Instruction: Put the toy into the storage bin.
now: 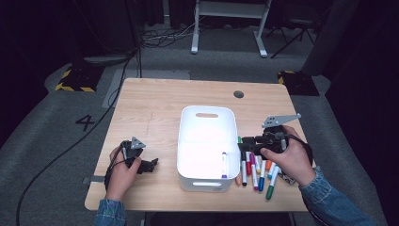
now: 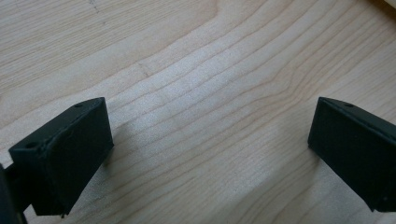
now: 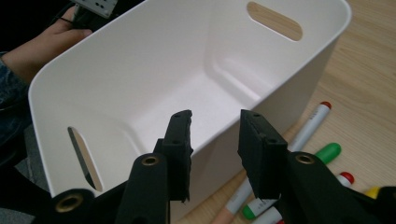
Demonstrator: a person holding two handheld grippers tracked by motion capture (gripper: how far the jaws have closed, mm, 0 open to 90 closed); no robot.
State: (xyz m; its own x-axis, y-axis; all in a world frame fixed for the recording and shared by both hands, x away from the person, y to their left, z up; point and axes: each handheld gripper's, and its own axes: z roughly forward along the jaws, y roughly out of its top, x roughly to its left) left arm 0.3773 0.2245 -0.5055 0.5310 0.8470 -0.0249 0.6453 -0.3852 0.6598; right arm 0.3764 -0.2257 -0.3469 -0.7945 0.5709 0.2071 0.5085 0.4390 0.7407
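A white bin [image 1: 207, 183] stands in the middle of the wooden table [image 1: 150, 103], with a purple-capped marker [image 1: 224, 165] lying inside near its right wall. Several coloured markers [image 1: 256, 173] lie on the table to the right of the bin. My right gripper [image 1: 243, 146] hovers at the bin's right rim, above those markers. In the right gripper view its jaws [image 3: 215, 119] stand apart over the bin's wall [image 3: 140, 70] with nothing between them. My left gripper [image 1: 149, 165] rests left of the bin, jaws wide open [image 2: 210, 154] over bare wood.
A red-capped white marker [image 3: 310, 128] and a green cap [image 3: 329, 151] lie beside the bin's outer wall. The person's other hand [image 3: 46, 42] is beyond the bin. A round grommet hole [image 1: 238, 94] sits at the table's far right.
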